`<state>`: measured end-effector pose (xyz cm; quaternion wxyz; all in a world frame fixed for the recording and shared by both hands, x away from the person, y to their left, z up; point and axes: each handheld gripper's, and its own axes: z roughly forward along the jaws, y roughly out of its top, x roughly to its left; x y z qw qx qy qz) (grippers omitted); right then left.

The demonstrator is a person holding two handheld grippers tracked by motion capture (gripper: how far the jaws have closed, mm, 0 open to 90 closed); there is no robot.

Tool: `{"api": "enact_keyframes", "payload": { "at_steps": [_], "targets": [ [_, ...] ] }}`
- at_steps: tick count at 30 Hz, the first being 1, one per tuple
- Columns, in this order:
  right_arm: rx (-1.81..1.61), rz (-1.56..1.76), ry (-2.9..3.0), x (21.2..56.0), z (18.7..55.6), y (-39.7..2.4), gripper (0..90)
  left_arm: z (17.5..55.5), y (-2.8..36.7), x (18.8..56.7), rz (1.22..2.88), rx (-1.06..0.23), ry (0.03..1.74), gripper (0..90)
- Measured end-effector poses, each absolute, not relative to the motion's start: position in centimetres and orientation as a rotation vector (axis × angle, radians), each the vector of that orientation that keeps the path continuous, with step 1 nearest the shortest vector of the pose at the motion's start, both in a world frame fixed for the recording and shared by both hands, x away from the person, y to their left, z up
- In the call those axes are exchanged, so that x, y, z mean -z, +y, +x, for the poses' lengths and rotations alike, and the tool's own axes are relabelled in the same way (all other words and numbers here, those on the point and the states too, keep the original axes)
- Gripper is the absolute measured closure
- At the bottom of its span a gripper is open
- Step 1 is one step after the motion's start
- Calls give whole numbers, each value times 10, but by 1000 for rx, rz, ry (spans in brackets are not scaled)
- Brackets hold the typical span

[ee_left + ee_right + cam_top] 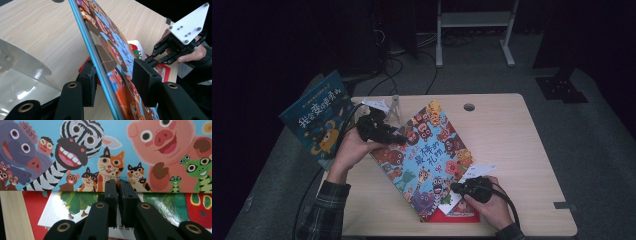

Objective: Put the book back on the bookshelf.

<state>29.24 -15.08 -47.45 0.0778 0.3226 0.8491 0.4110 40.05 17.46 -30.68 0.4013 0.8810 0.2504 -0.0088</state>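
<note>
Three picture books in play, two grippers, one hand on each.

Your left gripper [399, 140] straddles the raised edge of the animal picture book [427, 157], the blue-covered one crowded with cartoon animals. In the left gripper view the book's thin blue edge [96, 67] runs up between the two jaws, one pad on the cover side, one on the back side. The jaws stand part-way closed around the edge with gaps at both pads; from this angle you cannot be sure a pad is pressing, though the near one looks apart.

Your right gripper [455, 188] sits at the opposite lower edge of the same book. In the right gripper view its two jaws are drawn nearly together, tips [118, 185] at the bottom border of the cover, just under the row of cats. Whether the cover edge is pinched between them is hard to read; the pads look closed on it.

Directly beneath your right gripper lies a second book, the red picture book [459, 212], flat on the wooden table [522, 150], its green-and-white art [75, 202] showing under the animal cover.

Third book: a dark blue picture book [319, 120], well out beyond your left hand [352, 150], overhanging the table's far left corner.

One clear plastic stand [394, 107] just past your left gripper. One round hole [469, 107] in the tabletop further off.
</note>
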Motion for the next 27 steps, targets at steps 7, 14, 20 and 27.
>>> {"api": "enact_keyframes", "payload": {
  "at_steps": [7, 14, 20, 27],
  "targets": [
    [-1245, 954, 2528, 474, 293, -143, 863, 401, 166, 297, 2295, 49, 631, 575],
    [-1246, 950, 2510, 475, 293, -139, 872, 403, 159, 288, 2323, 57, 654, 626],
    [-1241, 931, 2492, 476, 293, -134, 873, 404, 153, 279, 2349, 71, 655, 654],
    [-1233, 903, 2472, 478, 298, -121, 878, 399, 138, 257, 2403, 49, 623, 708]
  ]
}}
